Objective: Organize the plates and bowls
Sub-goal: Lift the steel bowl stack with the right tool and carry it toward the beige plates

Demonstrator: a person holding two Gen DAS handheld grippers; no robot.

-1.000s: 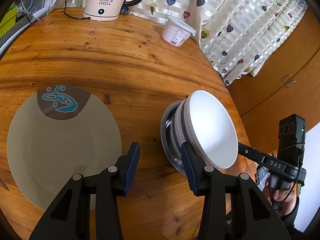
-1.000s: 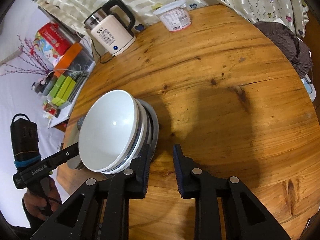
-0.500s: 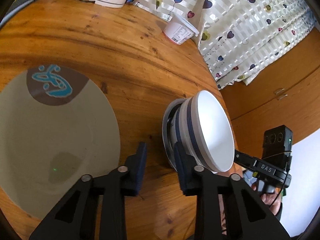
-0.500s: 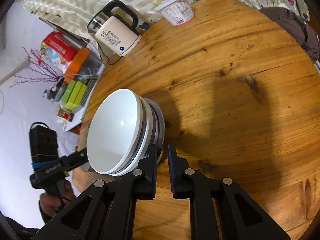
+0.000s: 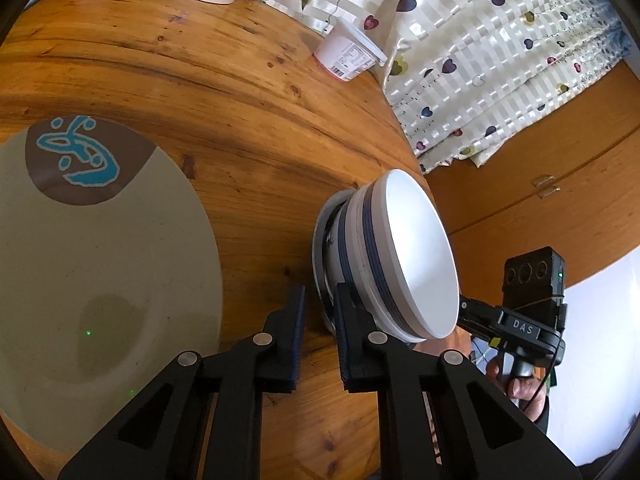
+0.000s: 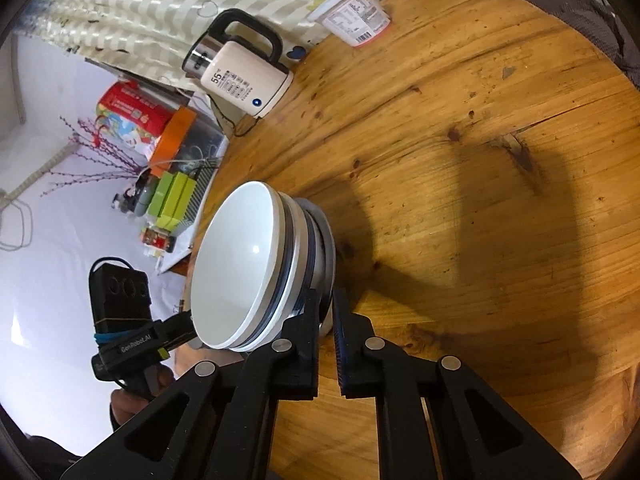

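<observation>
Black fingers frame both views; your left gripper (image 5: 318, 318) is closing on the grey rim of the small plate (image 5: 320, 256) at the bottom of the stack, the rim between its pads; your right gripper (image 6: 326, 318) is clenched on that same plate's opposite edge, as far as the right wrist view shows; whether the left pads already press the rim you cannot quite tell. On that plate sit nested bowls (image 5: 404, 256), white with dark blue bands, so this stack is already gathered and looks tilted, its mouth facing the right gripper; it sits near the worktop (image 5: 248, 128) edge on the cupboard side. Just beside your left gripper lies the large beige plate (image 5: 104, 264) with its brown patch and blue figure, flat and apart from the stack; judging by the task, joining stack and big plate is what remains. Farther back, a yoghurt tub (image 5: 348, 56) and a cream kettle (image 6: 244, 80) stand at the far edge against the heart-print curtain (image 5: 500, 48).
</observation>
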